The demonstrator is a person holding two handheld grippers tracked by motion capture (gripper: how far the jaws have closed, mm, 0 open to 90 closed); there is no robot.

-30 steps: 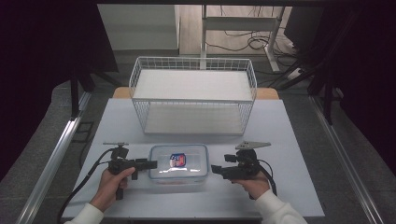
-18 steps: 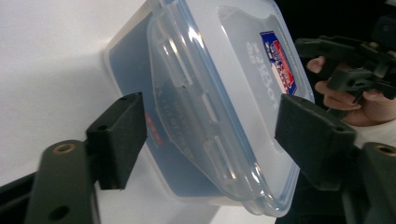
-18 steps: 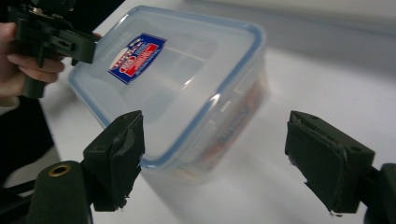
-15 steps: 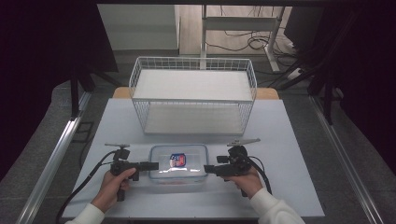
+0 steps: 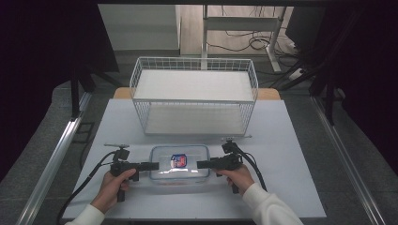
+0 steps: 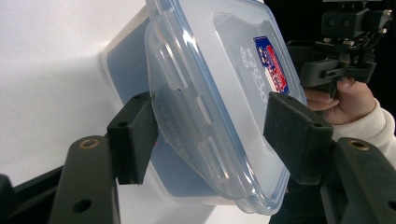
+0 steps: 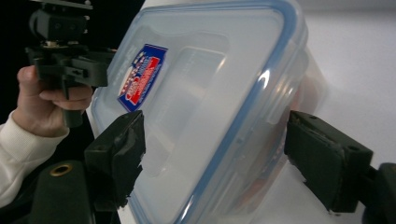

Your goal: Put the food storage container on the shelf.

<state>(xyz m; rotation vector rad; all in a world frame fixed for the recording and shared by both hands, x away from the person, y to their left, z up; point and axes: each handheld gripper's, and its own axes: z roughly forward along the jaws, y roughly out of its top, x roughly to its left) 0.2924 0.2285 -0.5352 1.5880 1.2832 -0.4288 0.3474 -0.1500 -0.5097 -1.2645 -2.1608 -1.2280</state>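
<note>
A clear plastic container [image 5: 179, 162] with a blue-rimmed lid and a red-and-blue sticker lies on the white table, near its front. My left gripper [image 5: 154, 165] reaches in from the left, and its jaws have just been closing around the container's [image 6: 219, 70] left end. In the left gripper view [image 6: 212, 135] one pad [image 6: 135, 135] sits against the side latch. The other pad [image 6: 294, 135] hovers over the lid, with no firm squeeze visible. My right gripper [image 5: 201, 164] stands open, and its wide jaws [image 7: 210, 158] straddle the right end of the container [image 7: 201, 93].
A white wire basket [image 5: 195, 100] with a shelf stands behind the container at mid-table. Bare table [image 5: 291, 140] lies to both sides. Cables trail from both grippers toward the front edge. Metal rails run along the table's left and right.
My right gripper has moved left and slightly down, so its jaws now reach around the container's right end. The left hand has stayed where it was.
</note>
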